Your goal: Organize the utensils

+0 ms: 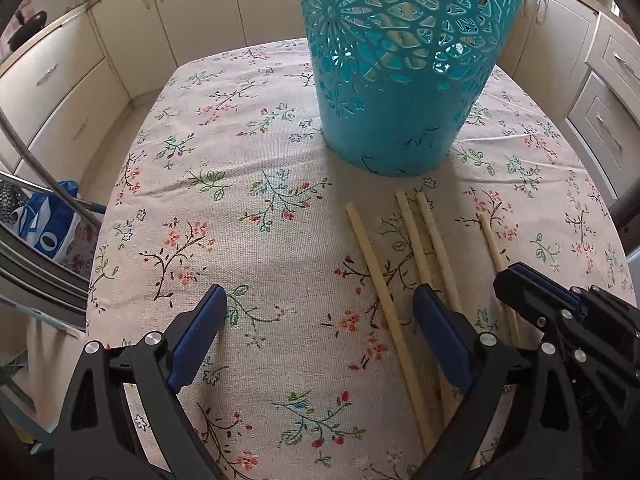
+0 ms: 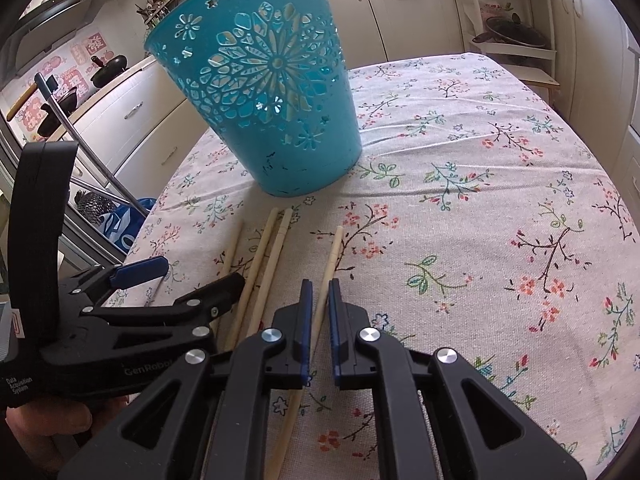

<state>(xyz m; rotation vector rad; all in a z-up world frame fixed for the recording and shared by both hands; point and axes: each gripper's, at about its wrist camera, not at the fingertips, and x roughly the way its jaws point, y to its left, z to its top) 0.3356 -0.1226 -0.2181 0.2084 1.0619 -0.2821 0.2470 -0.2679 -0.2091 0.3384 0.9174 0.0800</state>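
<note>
Floral tablecloth (image 1: 240,184): left gripper (image 1: 320,312) gapes empty; right gripper (image 2: 318,312) nearly shut around chopstick (image 2: 330,264)

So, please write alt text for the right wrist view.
The right tongs, nearly shut, straddle one wooden chopstick lying on a floral tablecloth. Three more chopsticks lie left of it, beside the open left tongs, with a teal cut-out basket behind.

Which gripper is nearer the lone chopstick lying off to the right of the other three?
Right. The right gripper has its nearly closed pads straddling the lone chopstick. The left gripper stands open beside it, over the group of three chopsticks.
</note>
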